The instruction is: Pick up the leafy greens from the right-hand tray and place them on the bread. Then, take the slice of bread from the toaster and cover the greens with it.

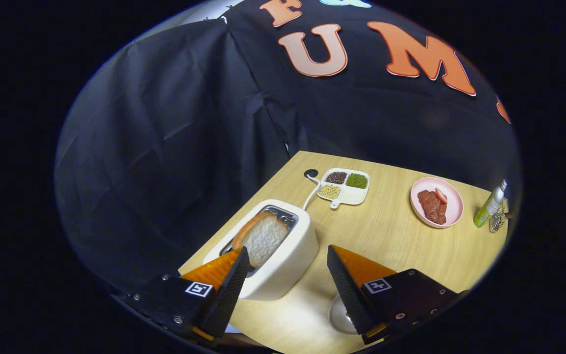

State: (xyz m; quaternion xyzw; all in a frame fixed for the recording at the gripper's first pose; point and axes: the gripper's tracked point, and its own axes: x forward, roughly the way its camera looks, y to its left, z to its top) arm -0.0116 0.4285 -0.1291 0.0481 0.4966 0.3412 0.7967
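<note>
So from the gripper view, the gripper [288, 275] is hanging over the near end of the table with its fingers spread wide, nothing between them but air and a corner of the toaster [283, 255]. The slice of bread [262, 238] sticks up out of the toaster slot, leaning a bit, just ahead of the left finger and almost touching its tip. I can't spot the leafy greens from this angle, and the right-hand tray isn't clear to me either; there's a pale rounded thing [339, 314] tucked under the right finger that I can't make out.

What I'd worry about: the left finger sits so close to the bread that a sloppy approach could knock the slice deeper into the slot or tip it out sideways. The toaster looks light too, so a crooked squeeze might drag the whole box along. Its cord [311, 194] trails back across the table, which won't help.

Surface is a light wood table [391, 241], flat and smooth. Farther back there's a white divided dish [345, 187] with grains, a pink plate [436, 201] with meat on it, and a green bottle [490, 205] near the far edge. Black cloth [175, 147] walls all round
</note>
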